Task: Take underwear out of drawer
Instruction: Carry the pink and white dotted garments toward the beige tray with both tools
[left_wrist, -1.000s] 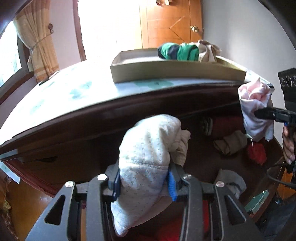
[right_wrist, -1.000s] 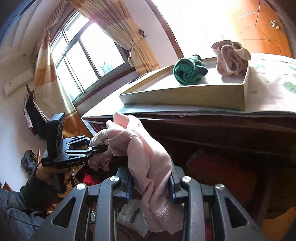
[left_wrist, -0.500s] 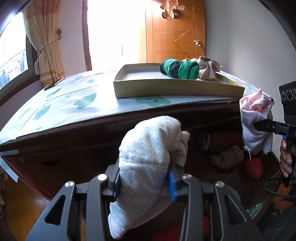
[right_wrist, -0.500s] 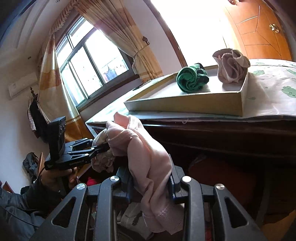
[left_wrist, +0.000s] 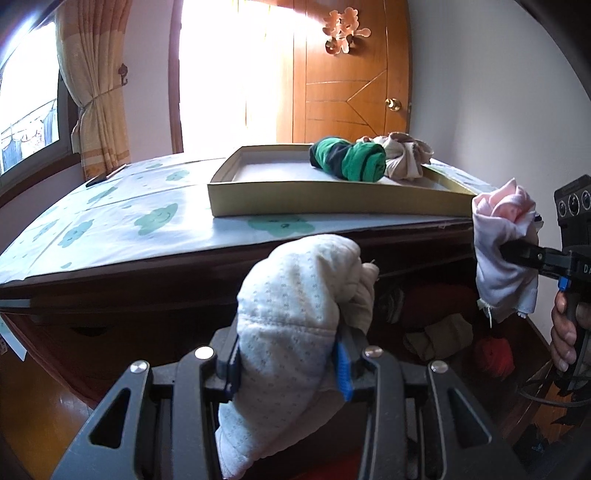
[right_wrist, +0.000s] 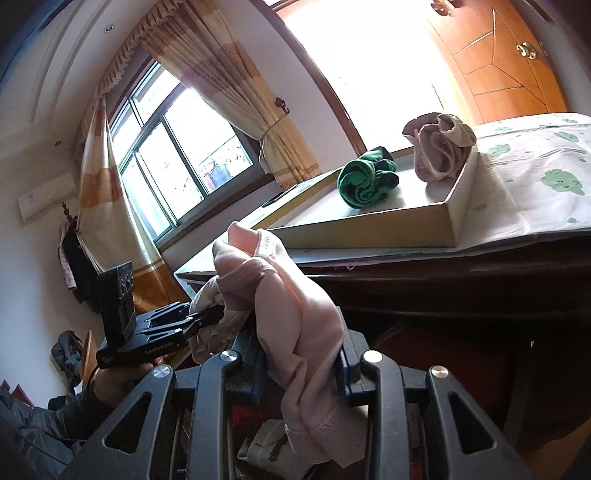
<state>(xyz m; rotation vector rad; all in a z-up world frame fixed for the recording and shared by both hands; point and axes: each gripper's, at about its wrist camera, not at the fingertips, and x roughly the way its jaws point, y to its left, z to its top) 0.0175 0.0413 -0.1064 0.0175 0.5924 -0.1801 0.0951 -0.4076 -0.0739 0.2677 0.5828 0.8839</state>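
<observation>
My left gripper (left_wrist: 288, 363) is shut on a white dotted underwear (left_wrist: 291, 325) held up in front of the dark wooden dresser. My right gripper (right_wrist: 301, 373) is shut on a pink underwear (right_wrist: 291, 317), which hangs over its jaws; in the left wrist view that pink underwear (left_wrist: 504, 251) shows at the right with the right gripper (left_wrist: 521, 253) clamped on it. The left gripper (right_wrist: 207, 319) also appears at the left of the right wrist view. Below, the open drawer (left_wrist: 439, 314) holds several rolled garments, olive (left_wrist: 439, 336) and red (left_wrist: 493, 354).
On the dresser top, a cloud-print cover (left_wrist: 110, 221) lies under a shallow cardboard tray (left_wrist: 332, 203) holding a green roll (left_wrist: 349, 162) and a beige bundle (left_wrist: 406, 155). A wooden door (left_wrist: 347, 74), a curtained window (right_wrist: 177, 155) and a person's hand (left_wrist: 565, 332) are nearby.
Both views have tilted upward, so the dresser top and tray sit lower and show more fully. Both garments stay clamped in the same way.
</observation>
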